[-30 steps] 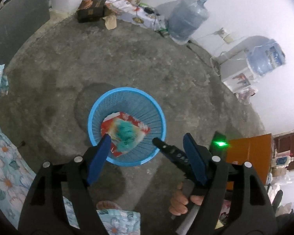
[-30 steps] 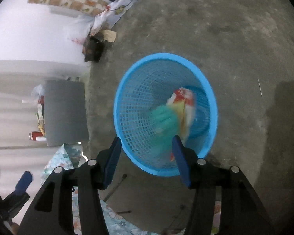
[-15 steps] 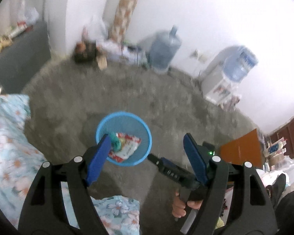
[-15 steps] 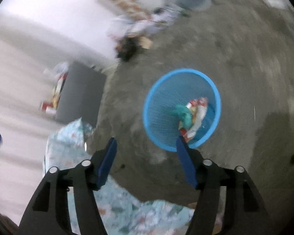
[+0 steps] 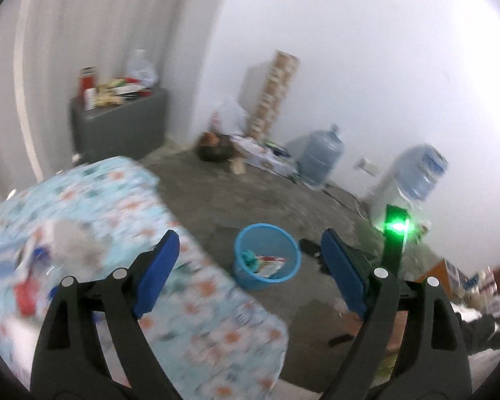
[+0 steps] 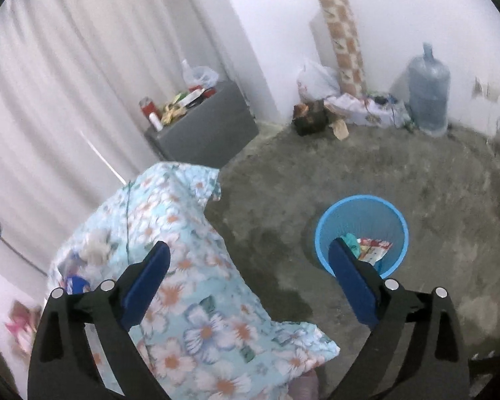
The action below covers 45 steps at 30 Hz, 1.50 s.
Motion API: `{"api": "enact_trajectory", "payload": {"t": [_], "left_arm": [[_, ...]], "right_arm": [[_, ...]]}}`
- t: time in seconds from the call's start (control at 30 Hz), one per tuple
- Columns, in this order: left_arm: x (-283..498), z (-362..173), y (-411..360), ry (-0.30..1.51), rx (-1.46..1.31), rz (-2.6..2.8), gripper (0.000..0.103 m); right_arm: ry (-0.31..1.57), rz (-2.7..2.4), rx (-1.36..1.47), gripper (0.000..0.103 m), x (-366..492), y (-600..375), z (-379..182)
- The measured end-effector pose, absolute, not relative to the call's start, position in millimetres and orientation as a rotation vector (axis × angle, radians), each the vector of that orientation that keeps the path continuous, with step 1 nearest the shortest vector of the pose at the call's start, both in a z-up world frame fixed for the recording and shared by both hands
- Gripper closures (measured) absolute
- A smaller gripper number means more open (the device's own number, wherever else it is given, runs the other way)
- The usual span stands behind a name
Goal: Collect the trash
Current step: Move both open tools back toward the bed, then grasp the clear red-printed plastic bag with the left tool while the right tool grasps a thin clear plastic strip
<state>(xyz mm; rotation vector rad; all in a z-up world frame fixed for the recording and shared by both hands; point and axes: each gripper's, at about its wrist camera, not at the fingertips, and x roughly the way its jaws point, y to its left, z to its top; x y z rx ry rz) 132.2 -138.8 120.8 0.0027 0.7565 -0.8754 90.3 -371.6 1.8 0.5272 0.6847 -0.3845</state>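
Note:
A blue plastic basket (image 5: 246, 280) (image 6: 388, 208) stands on the concrete floor and holds a red-and-white wrapper (image 5: 271, 262) (image 6: 373, 250) and a teal wad (image 5: 249, 256) (image 6: 351, 240). My left gripper (image 5: 248, 275) is open and empty, raised well above the floor. My right gripper (image 6: 248, 278) is open and empty, also raised. A table with a floral cloth (image 5: 123, 220) (image 6: 170, 233) carries blurred trash: a white crumpled wad (image 5: 73, 236) (image 6: 96, 246), a blue-and-white item (image 6: 76, 283) and a red item (image 5: 25, 295).
A grey cabinet (image 6: 213, 126) with clutter stands by the curtain. Boxes, bags and a rolled mat (image 6: 345, 40) line the far wall. A water jug (image 6: 428, 90) stands at the wall; a dispenser (image 5: 413, 173) is to the right.
Both grippers rose and pulled back from the basket, swinging left toward the floral table. The basket now looks small and far; the table's trash has come into view.

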Motion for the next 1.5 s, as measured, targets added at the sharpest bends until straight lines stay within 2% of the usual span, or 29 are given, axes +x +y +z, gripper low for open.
{"api": "enact_trajectory", "payload": {"t": [0.2, 0.43, 0.7, 1.0, 1.13, 1.27, 1.5], "left_arm": [[114.1, 110.5, -41.6, 0.718, -0.108, -0.701, 0.020], [101.2, 90.5, 35.9, 0.686, -0.214, -0.532, 0.020], [83.8, 65.8, 97.8, 0.662, -0.277, -0.391, 0.020], [79.7, 22.2, 108.2, 0.705, -0.304, -0.399, 0.020], [76.5, 4.4, 93.0, 0.727, -0.258, -0.447, 0.020], [65.4, -9.2, 64.7, 0.721, -0.127, -0.492, 0.020], [42.0, -33.8, 2.3, 0.658, 0.217, -0.550, 0.020]], "right_arm": [[0.727, -0.378, 0.355, 0.007, 109.1, -310.0, 22.1], [0.712, -0.303, 0.144, 0.007, 122.8, -251.3, 34.3], [0.660, -0.038, 0.338, 0.007, 123.0, -246.9, 39.0], [0.819, 0.212, 0.565, 0.007, 149.7, -225.3, 1.3], [0.885, 0.294, 0.627, 0.014, 160.6, -211.5, -15.6], [0.947, 0.349, 0.696, 0.024, 172.9, -204.2, -34.5], [1.032, 0.413, 0.803, 0.032, 189.8, -195.9, -53.1]]}}
